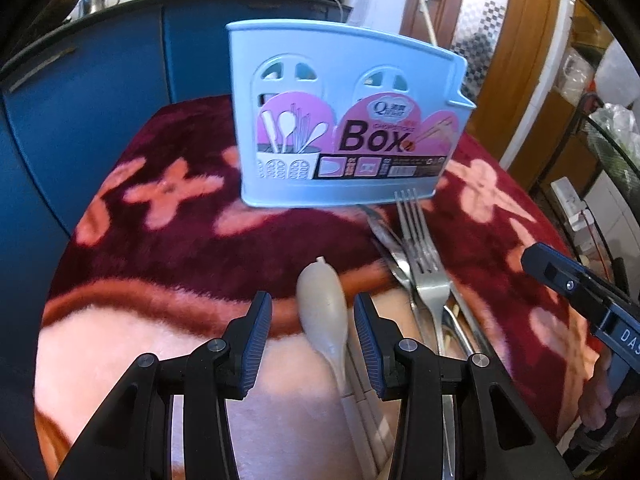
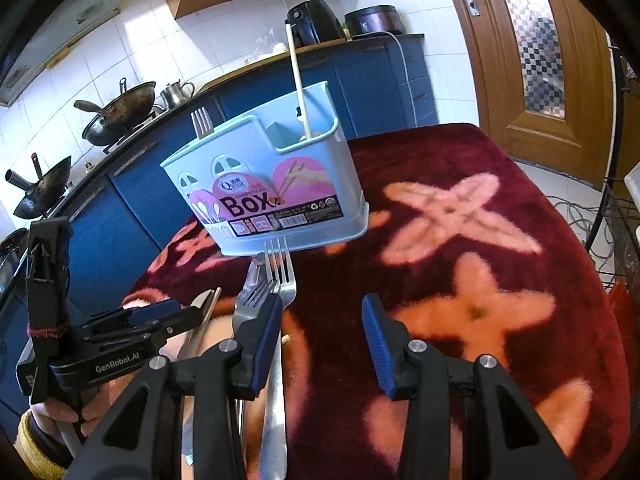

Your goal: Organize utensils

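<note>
Your left gripper (image 1: pixel 313 330): jaws parted, straddling the pale beige plastic spoon (image 1: pixel 323 312) without pressing it. Your right gripper (image 2: pixel 322 336): jaws parted, nothing between them, over the dark red fleece blanket with pink flowers (image 2: pixel 460 216).

Light blue plastic utensil box with pink label (image 1: pixel 344 120): upright at twelve o'clock, holding one fork (image 2: pixel 202 122) and one chopstick (image 2: pixel 298 80).

Steel forks (image 1: pixel 420 256): loose heap at one o'clock of the spoon, tines toward the box.

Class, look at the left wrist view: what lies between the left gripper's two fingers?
In the left wrist view, the pale spoon lies on the cloth between the left gripper's open fingers, neither pad touching it.
</note>
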The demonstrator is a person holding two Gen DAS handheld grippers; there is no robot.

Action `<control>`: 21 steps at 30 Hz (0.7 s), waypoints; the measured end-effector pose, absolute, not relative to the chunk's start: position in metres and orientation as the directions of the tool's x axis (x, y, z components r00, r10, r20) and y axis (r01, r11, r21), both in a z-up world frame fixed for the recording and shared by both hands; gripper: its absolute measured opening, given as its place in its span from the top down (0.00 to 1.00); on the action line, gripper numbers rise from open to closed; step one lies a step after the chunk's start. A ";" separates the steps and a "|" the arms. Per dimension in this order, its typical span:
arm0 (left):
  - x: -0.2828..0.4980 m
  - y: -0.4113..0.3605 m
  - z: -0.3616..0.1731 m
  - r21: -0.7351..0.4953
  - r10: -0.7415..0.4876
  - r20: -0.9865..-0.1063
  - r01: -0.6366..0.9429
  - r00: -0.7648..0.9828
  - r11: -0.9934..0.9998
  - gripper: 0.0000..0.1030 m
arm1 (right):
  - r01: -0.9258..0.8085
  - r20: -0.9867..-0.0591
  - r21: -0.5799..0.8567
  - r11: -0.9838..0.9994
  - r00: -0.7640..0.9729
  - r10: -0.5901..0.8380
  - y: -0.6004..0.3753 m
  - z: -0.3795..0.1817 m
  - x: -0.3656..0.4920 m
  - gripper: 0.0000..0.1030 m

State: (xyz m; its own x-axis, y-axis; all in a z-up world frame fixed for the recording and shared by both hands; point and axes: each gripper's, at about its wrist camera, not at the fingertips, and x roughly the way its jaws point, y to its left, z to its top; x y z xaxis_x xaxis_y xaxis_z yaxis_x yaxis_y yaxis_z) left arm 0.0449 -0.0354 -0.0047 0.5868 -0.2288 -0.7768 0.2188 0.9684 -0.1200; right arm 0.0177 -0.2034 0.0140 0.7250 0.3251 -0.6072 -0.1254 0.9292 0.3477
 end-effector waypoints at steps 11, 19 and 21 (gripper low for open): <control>0.041 -0.032 -0.008 -0.149 -0.234 -0.794 0.192 0.562 0.970 0.75 | -0.197 -0.606 0.393 0.898 0.679 0.414 -0.198 0.006 0.029 0.56; 0.044 -0.023 -0.011 -0.201 -0.264 -0.795 0.174 0.546 0.964 0.81 | -0.202 -0.611 0.388 0.900 0.675 0.414 -0.191 0.006 0.031 0.56; 0.045 -0.024 -0.011 -0.197 -0.267 -0.792 0.185 0.548 0.963 0.82 | -0.198 -0.612 0.390 0.899 0.674 0.414 -0.190 0.006 0.031 0.56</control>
State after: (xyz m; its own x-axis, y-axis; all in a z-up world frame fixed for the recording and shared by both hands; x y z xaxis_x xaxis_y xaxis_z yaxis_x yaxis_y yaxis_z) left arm 0.0450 -0.0242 -0.0113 0.5485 -0.2671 -0.7924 0.1850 0.9629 -0.1966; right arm 0.0313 -0.1896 0.0063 0.6736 0.4139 -0.6123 -0.1982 0.8993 0.3899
